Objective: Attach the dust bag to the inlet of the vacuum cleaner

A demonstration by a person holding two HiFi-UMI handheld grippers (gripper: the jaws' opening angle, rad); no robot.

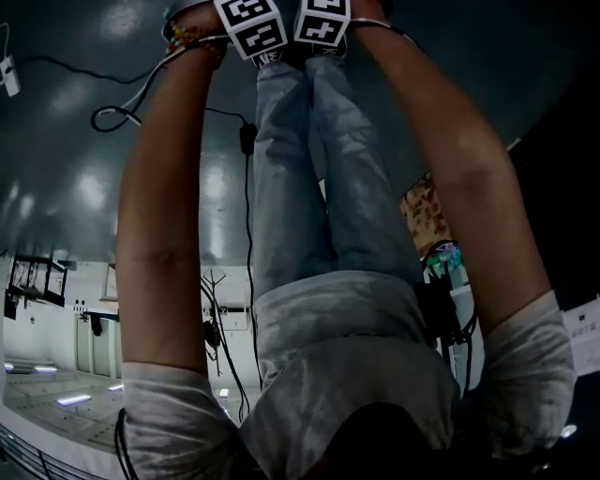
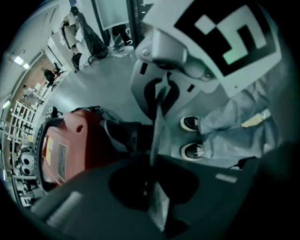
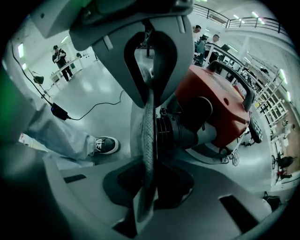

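Observation:
The dust bag [image 3: 147, 126] is a thin grey sheet seen edge-on, held stretched between both grippers. My right gripper [image 3: 145, 187] is shut on its near edge. My left gripper [image 2: 153, 187] is shut on the opposite edge of the dust bag [image 2: 157, 136]. Each gripper faces the other across the sheet. The red vacuum cleaner [image 3: 218, 101] lies on the floor just beyond, its black ribbed inlet [image 3: 176, 131] right beside the sheet. From the left gripper view the vacuum cleaner [image 2: 70, 145] lies to the left. In the head view only the two marker cubes [image 1: 251, 26] show, at the top.
A person's shoes [image 2: 191, 137] and jeans legs [image 1: 309, 178] stand close to the bag. A black cable with an adapter box [image 3: 58, 111] trails on the shiny grey floor. Shelving racks [image 2: 21, 126] and people at a table [image 3: 61, 58] are far off.

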